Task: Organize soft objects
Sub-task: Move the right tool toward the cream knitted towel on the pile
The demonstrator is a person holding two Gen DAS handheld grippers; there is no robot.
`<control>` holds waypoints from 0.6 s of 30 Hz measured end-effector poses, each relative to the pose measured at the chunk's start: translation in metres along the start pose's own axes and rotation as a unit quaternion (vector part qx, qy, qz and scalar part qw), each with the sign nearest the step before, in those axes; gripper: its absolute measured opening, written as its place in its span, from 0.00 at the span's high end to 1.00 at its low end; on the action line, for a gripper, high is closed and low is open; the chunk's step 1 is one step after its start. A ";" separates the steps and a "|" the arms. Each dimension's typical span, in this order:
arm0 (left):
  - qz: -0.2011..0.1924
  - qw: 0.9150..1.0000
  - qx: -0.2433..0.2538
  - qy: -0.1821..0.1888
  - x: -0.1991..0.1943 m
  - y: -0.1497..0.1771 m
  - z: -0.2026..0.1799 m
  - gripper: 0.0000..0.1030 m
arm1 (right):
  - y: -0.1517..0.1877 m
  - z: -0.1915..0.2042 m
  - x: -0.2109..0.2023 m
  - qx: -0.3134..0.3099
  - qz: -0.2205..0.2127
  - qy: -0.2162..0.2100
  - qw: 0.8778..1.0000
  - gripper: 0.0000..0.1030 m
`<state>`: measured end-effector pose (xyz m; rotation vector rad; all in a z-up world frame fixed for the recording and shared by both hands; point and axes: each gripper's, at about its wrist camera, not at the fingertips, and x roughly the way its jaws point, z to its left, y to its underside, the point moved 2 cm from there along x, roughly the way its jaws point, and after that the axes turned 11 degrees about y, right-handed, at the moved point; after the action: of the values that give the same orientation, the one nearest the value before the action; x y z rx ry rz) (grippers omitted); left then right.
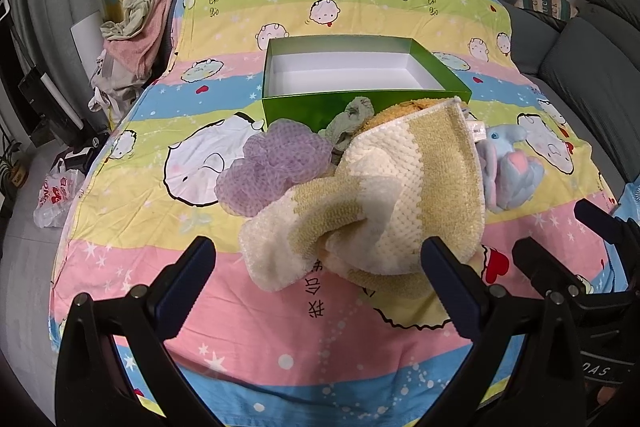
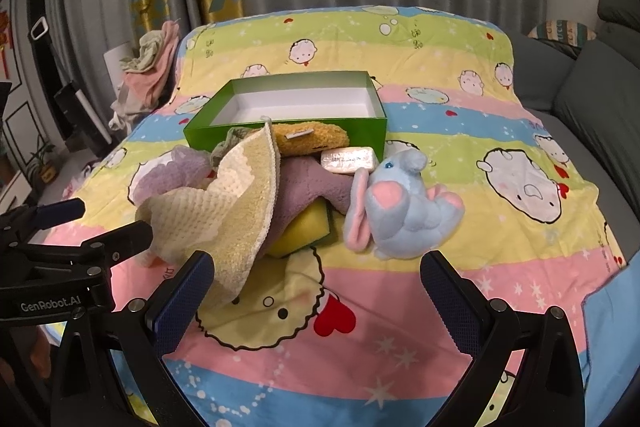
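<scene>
- left gripper point(image 1: 316, 283) hangs spread wide, holding nothing, facing the cream towel point(image 1: 384, 199).
- soft pile lies heaped against the empty green box point(image 2: 288, 107) (handy for loading).
- right gripper point(image 2: 316, 291) gapes bare near the blue elephant point(image 2: 404, 211).

- My right gripper point(image 2: 316, 277) hangs wide apart and empty over the sheet point(image 2: 400, 327).
- Ahead I see the elephant point(image 2: 404, 203) beside a heap: towel point(image 2: 236, 203), purple plush point(image 2: 308, 187), sponge point(image 2: 304, 231), packet point(image 2: 348, 159).
- The green box point(image 2: 280, 135) sits behind, open.
- My left gripper point(image 2: 100, 223) shows at left.
</scene>
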<state>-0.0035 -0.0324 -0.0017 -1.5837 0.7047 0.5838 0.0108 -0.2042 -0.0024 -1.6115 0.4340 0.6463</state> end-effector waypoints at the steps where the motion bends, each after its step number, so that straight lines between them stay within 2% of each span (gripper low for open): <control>1: 0.001 1.000 -0.001 0.001 0.001 0.000 0.000 0.01 | 0.000 0.000 0.000 0.000 0.000 -0.001 1.000 0.00; 13: 0.004 1.000 -0.013 0.018 0.003 0.001 0.004 0.01 | 0.000 0.003 0.001 -0.009 0.001 -0.020 1.000 0.00; 16: 0.007 0.999 -0.020 0.042 0.004 0.001 0.006 0.01 | 0.001 0.004 0.002 -0.013 0.002 -0.039 0.999 0.00; 18: 0.011 0.996 -0.031 0.077 0.005 0.002 0.009 0.01 | 0.004 0.003 0.004 -0.013 0.007 -0.068 0.998 0.00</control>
<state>-0.0007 -0.0240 -0.0078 -1.6942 0.8258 0.5073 0.0114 -0.2015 -0.0083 -1.5791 0.3395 0.7700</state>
